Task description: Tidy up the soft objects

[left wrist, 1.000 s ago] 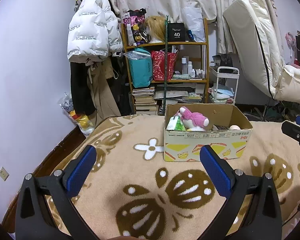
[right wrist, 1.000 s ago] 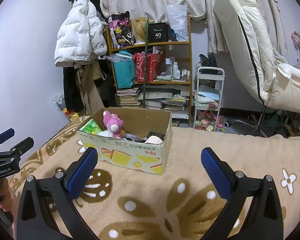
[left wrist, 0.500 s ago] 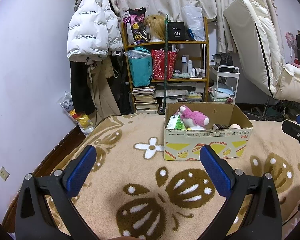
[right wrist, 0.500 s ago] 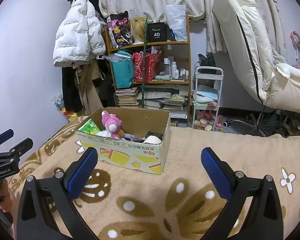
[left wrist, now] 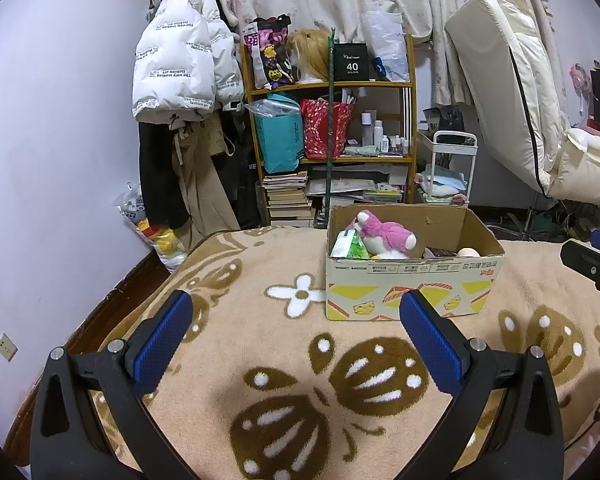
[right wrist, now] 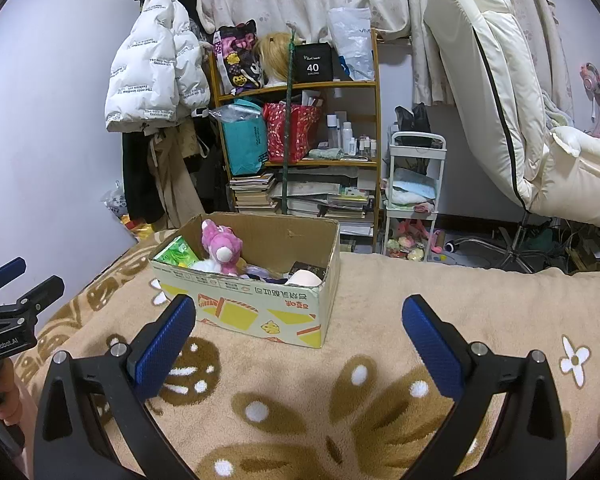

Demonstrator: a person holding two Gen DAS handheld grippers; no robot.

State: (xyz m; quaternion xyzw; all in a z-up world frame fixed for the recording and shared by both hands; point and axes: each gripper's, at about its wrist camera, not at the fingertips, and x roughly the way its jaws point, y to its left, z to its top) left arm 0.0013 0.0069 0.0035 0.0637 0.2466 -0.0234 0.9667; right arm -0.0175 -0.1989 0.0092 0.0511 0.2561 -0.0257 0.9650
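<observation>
Honestly not much has changed over the last second: the cardboard box sits in the same spot on the beige blanket, and both views have only drifted a hair. So nothing got picked up or dropped in that stretch.

The soft stuff is in the box: a pink plush poking up at its left end, a green packet beside it, and a pale rounded thing near the right end. No loose soft items show on the blanket, so this could be sorting about to start or already wrapped up.

The left gripper and right gripper both hover low over the blanket, aimed at the box, jaws spread wide with nothing between them.
</observation>
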